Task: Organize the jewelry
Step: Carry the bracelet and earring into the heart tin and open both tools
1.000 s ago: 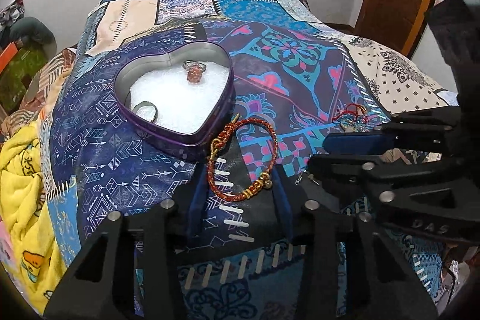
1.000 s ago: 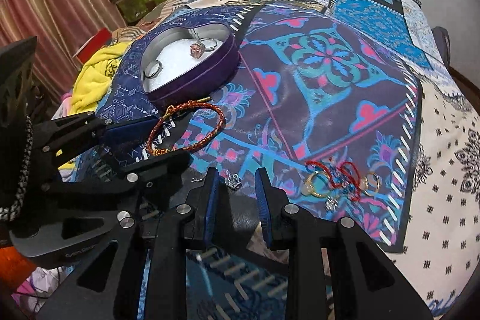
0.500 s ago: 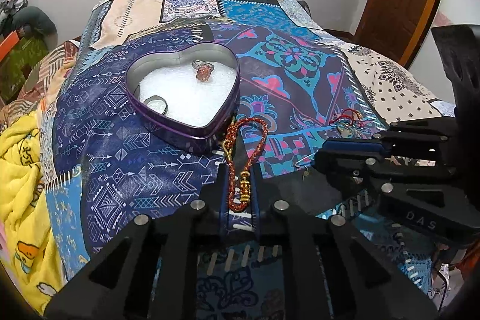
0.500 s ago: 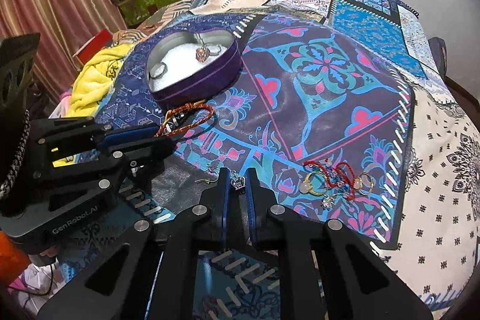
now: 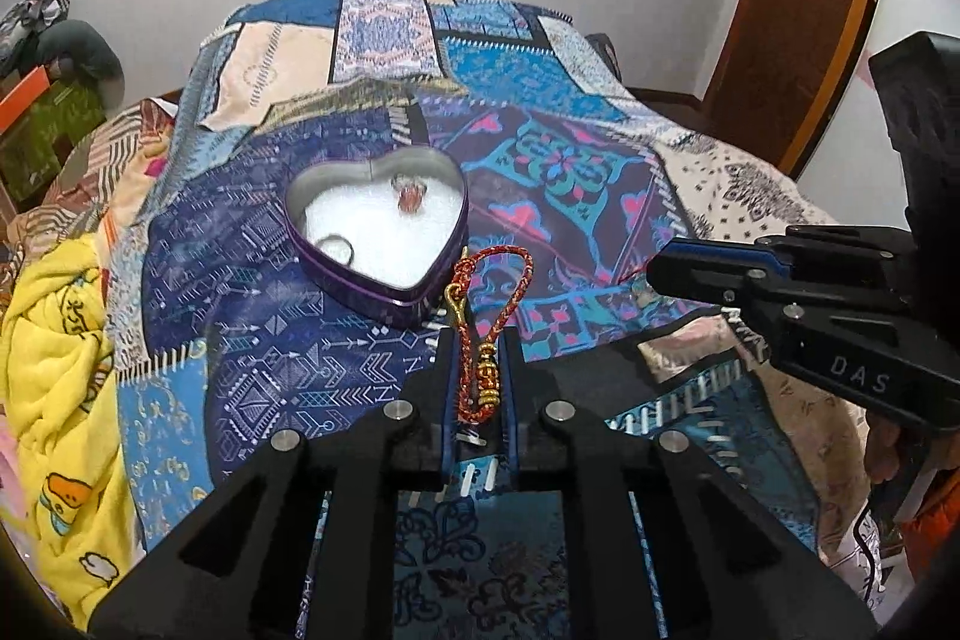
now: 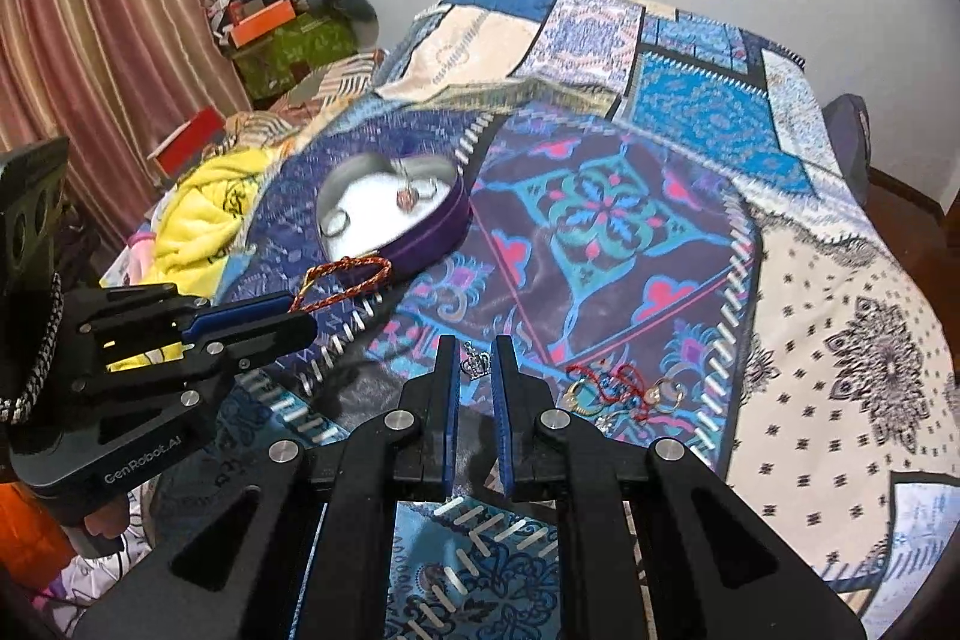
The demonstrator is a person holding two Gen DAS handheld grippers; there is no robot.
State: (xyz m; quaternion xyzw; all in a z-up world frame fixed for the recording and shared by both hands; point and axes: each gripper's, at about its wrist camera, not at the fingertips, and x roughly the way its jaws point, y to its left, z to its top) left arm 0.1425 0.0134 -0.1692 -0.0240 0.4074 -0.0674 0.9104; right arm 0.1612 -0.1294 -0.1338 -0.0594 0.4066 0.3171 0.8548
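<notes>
A purple heart-shaped tin (image 5: 336, 274) (image 6: 432, 235) with white padding sits on the patterned bedspread and holds a red-stone ring (image 5: 410, 194) and a silver ring (image 5: 338, 247). My left gripper (image 5: 478, 340) is shut on a red-and-gold braided bracelet (image 5: 498, 286), lifted just in front of the tin; the bracelet also shows in the right wrist view (image 6: 345, 277). My right gripper (image 6: 476, 352) is shut on a small silver crown charm (image 6: 476, 366), raised above the bedspread. A tangle of red thread and gold rings (image 6: 624, 391) lies to its right.
A yellow blanket (image 5: 54, 370) is bunched at the bed's left edge. Boxes and clothes (image 6: 282, 34) are stacked by the curtain at the back left. A wooden door (image 5: 810, 10) stands at the right.
Both grippers closed, the left on the bracelet and the right on the crown charm, then lifted them off the bedspread. The bracelet has folded into a narrow loop.
</notes>
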